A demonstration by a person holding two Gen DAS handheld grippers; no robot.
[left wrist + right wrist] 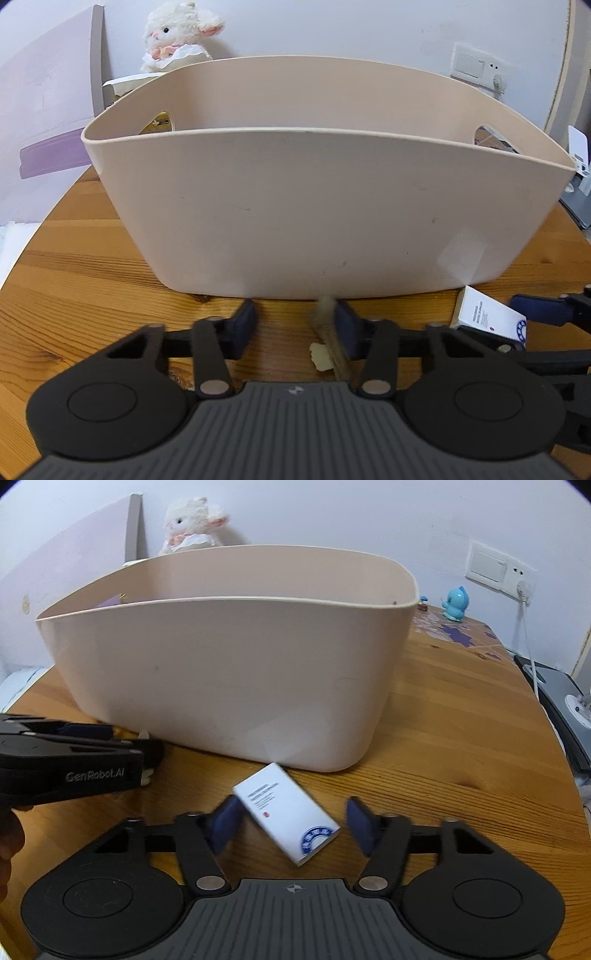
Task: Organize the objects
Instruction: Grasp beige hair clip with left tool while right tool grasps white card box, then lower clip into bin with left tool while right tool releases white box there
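Note:
A beige plastic basket [325, 210] stands on the wooden table, also in the right wrist view [221, 679]. My left gripper [295, 328] is open just in front of it; a small beige stick-like object [330, 350] lies on the table beside its right finger. A white box with a blue seal [286, 818] lies flat between the open fingers of my right gripper [291, 825]; the box also shows in the left wrist view [487, 317]. The left gripper appears at the left of the right wrist view [85, 753].
A white plush lamb [177, 37] sits behind the basket. A blue toy figure [456, 603] stands at the table's far right. Wall sockets [500, 566] with a cable are at the right. A grey device [561, 698] sits off the table's right edge.

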